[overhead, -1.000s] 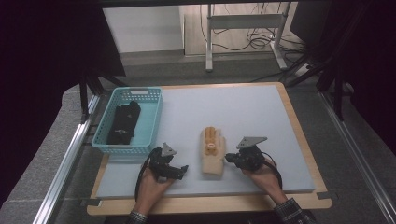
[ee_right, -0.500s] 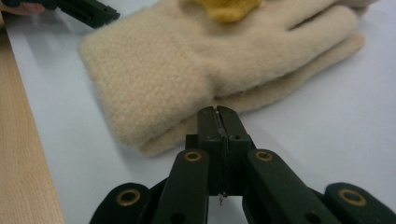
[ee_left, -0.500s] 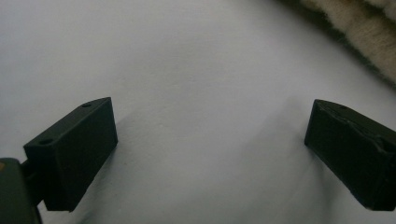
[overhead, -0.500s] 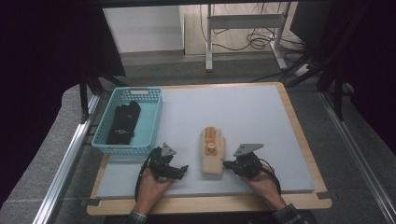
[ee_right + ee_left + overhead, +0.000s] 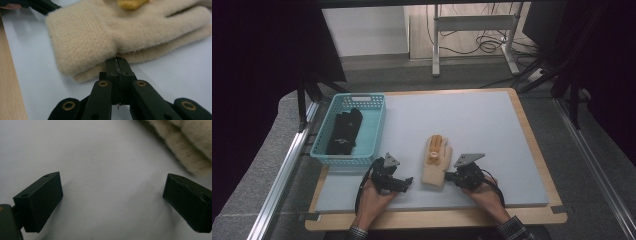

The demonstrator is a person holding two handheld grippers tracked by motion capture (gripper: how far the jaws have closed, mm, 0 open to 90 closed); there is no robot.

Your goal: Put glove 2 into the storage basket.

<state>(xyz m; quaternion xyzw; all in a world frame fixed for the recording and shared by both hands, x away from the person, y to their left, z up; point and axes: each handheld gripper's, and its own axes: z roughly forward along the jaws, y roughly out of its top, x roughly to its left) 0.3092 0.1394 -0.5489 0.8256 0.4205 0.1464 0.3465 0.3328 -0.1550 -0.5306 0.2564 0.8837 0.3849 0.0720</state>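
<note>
A pair of fuzzy beige gloves (image 5: 436, 167) lies stacked on the grey mat (image 5: 492, 125), fingers pointing away, with a yellow-orange patch (image 5: 435, 151) on top. My right gripper (image 5: 449, 176) is shut at the right side of the cuffs. In the right gripper view its tips (image 5: 117, 61) touch the edge of the lower glove (image 5: 100, 35); whether any fabric is pinched I cannot tell. My left gripper (image 5: 405, 182) rests on the mat just left of the cuffs. Its jaws stand open with bare mat between them (image 5: 112, 205), and the glove (image 5: 192, 142) lies beyond the right jaw.
A teal basket (image 5: 378, 125) at the mat's left holds a dark glove-like bundle (image 5: 343, 131). The mat sits on a wooden board (image 5: 437, 220) with metal rails (image 5: 287, 170) on both sides. The other gripper's jaw (image 5: 42, 6) shows past the cuffs.
My right gripper has slid left and down toward the gloves' cuffs until its tips meet them. The left gripper and the gloves have stayed put.
</note>
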